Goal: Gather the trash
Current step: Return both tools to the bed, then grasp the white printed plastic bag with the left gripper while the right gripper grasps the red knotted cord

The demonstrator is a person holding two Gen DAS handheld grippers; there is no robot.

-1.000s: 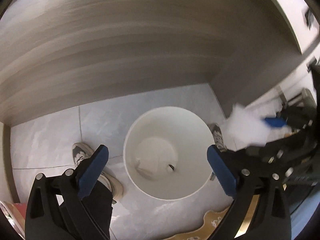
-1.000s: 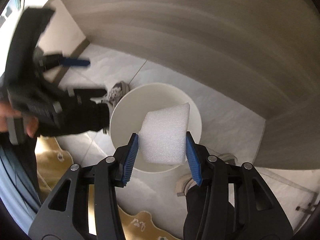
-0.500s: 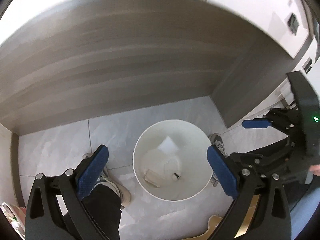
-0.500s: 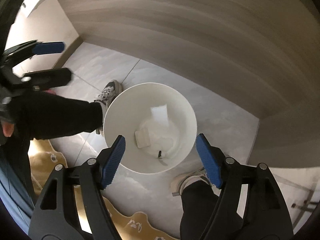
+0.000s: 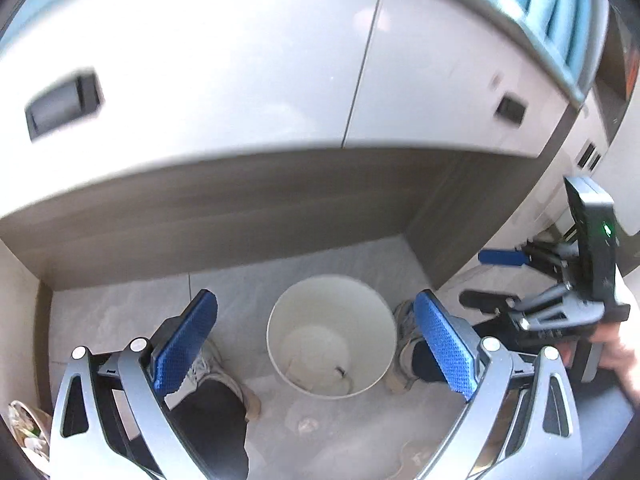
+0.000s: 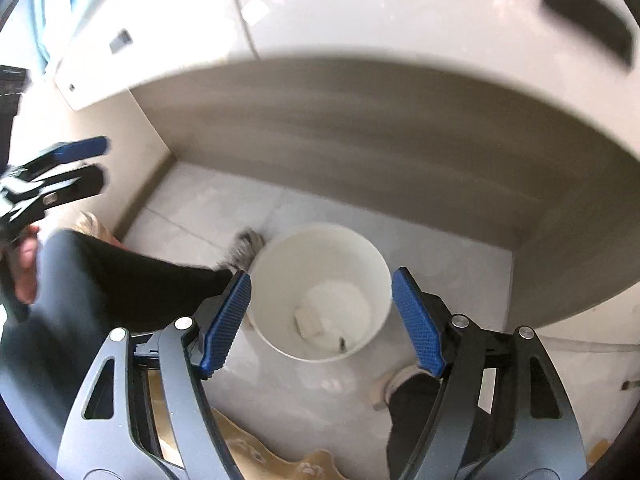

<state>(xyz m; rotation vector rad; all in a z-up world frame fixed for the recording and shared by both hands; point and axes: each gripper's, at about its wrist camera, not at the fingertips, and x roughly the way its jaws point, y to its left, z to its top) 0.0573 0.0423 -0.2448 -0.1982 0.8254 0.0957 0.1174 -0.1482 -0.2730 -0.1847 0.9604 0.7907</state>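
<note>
Now white scraps [image 6: 310, 322] inside bin [image 6: 320, 240]

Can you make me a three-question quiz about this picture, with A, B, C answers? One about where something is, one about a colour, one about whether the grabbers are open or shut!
1. Where does the white bin stand?
A. On the tiled floor between the person's shoes
B. On top of the cabinet
C. Hanging on the wall

2. What colour are the pads on the right gripper?
A. Red
B. Blue
C. Yellow

3. How is the left gripper right now?
A. Shut on a foam block
B. Shut on the bin's rim
C. Open and holding nothing

Answers:
1. A, the bin sits on the grey floor tiles with a shoe beside it.
2. B, both pads are plainly blue.
3. C, its jaws stand wide apart with only the bin seen between them.
</note>
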